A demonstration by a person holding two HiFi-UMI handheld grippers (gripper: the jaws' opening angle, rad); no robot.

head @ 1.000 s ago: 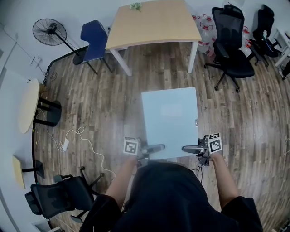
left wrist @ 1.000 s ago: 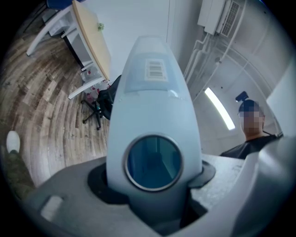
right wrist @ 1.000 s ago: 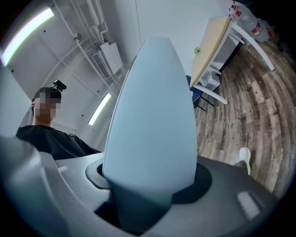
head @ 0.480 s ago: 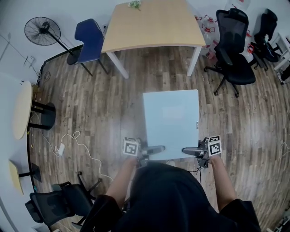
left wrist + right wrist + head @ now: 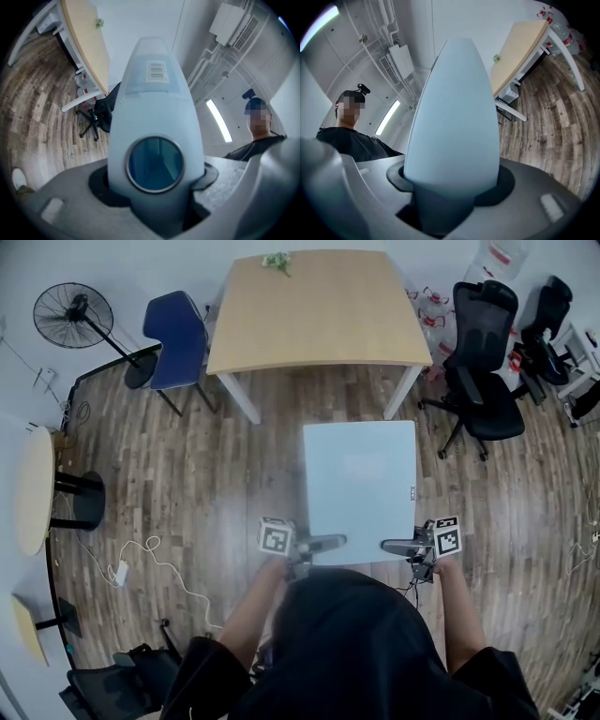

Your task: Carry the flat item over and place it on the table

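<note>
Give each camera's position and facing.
Head view: on the person's head, steeply down at flat panel, table, floor; shows torso, forearms, left gripper, right gripper.
Left gripper view: on that gripper, along its fingers clamping the panel; torso at right edge.
Right gripper view: same, mirrored; torso at left.
All share panel and table.

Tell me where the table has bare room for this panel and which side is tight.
Almost the whole table top is bare, room for the panel anywhere short of the small green sprig at its far edge. The floor before its near edge is open. Tight at the sides: blue chair by the left corner, black chairs on the right.
</note>
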